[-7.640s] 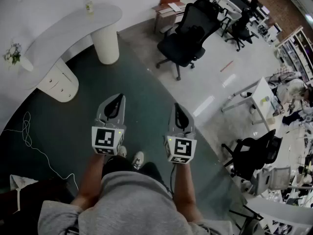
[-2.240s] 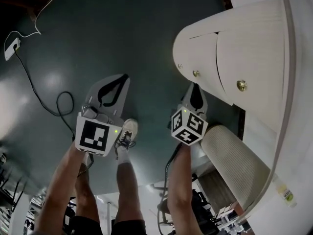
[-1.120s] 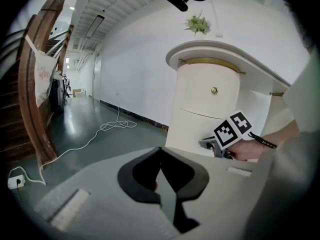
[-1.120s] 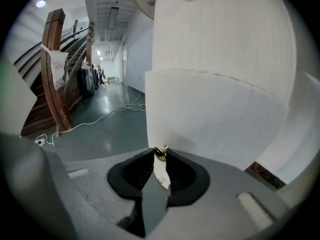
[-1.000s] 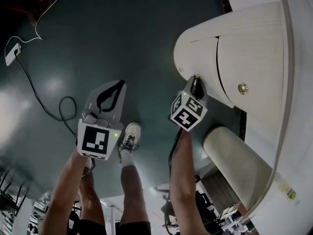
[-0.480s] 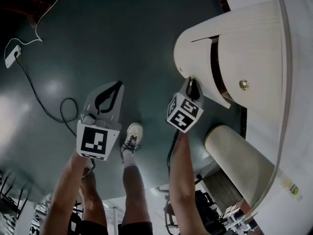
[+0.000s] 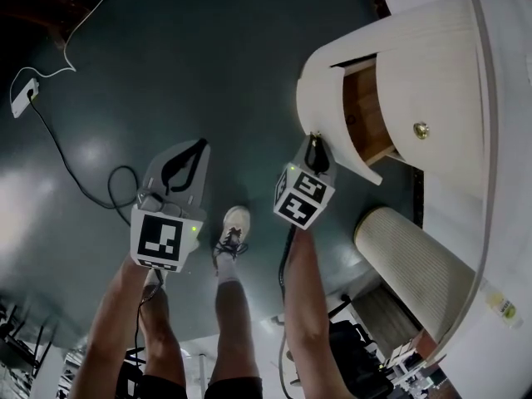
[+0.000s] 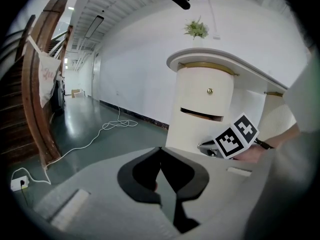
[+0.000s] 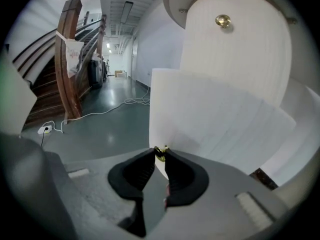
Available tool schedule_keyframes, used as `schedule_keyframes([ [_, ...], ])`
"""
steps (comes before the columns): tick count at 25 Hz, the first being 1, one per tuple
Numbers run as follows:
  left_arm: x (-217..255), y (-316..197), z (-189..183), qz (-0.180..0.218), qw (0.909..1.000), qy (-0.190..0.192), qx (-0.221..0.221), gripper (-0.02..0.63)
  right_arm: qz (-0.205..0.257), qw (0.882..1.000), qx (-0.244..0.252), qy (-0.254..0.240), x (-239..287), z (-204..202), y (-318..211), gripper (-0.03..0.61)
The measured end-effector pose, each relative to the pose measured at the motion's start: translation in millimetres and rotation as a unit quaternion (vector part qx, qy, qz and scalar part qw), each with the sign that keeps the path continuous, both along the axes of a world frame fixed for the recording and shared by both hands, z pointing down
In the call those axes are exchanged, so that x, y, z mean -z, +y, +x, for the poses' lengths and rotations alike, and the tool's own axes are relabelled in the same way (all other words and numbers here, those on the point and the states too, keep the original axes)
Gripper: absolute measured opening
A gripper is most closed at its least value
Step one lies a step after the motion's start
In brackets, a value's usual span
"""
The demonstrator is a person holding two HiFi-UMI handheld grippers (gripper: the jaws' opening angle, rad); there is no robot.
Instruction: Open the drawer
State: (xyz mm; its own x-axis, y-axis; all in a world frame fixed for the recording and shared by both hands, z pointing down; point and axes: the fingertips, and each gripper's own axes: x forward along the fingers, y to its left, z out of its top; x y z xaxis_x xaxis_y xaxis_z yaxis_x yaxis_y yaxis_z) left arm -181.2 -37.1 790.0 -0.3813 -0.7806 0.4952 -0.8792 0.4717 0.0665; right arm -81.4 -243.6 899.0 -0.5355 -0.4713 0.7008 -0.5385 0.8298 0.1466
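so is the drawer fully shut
No, the drawer is pulled out from the cabinet and its wooden inside shows.

You get a dim head view, with soft glare patches on the glossy dark teal floor (image 7: 91,152). The left and right gripper views are brighter under long ceiling strip lights (image 9: 125,8), fisheye-bent, black at the corners and blurred up close.

A cream curved drawer (image 7: 327,98) is seen partly pulled out, wooden inside exposed, its front met by the right gripper (image 7: 314,150).
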Motion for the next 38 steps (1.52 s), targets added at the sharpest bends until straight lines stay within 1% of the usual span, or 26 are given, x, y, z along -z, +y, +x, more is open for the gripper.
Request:
schedule_keyframes([
  [18,-1,66,1,-0.002,1.0000,-0.006,-0.006,0.011,-0.005,1.000,-0.002,0.002,-4,10,80,0.066],
  [31,-4,99,6,-0.003,0.9999,-0.005,-0.012,0.011,-0.014,1.000,0.006,0.007,-5,15,131,0.066],
  [38,-6,114,2,-0.006,0.9999,-0.003,-0.012,0.011,-0.014,1.000,-0.004,0.010,-6,20,140,0.065],
])
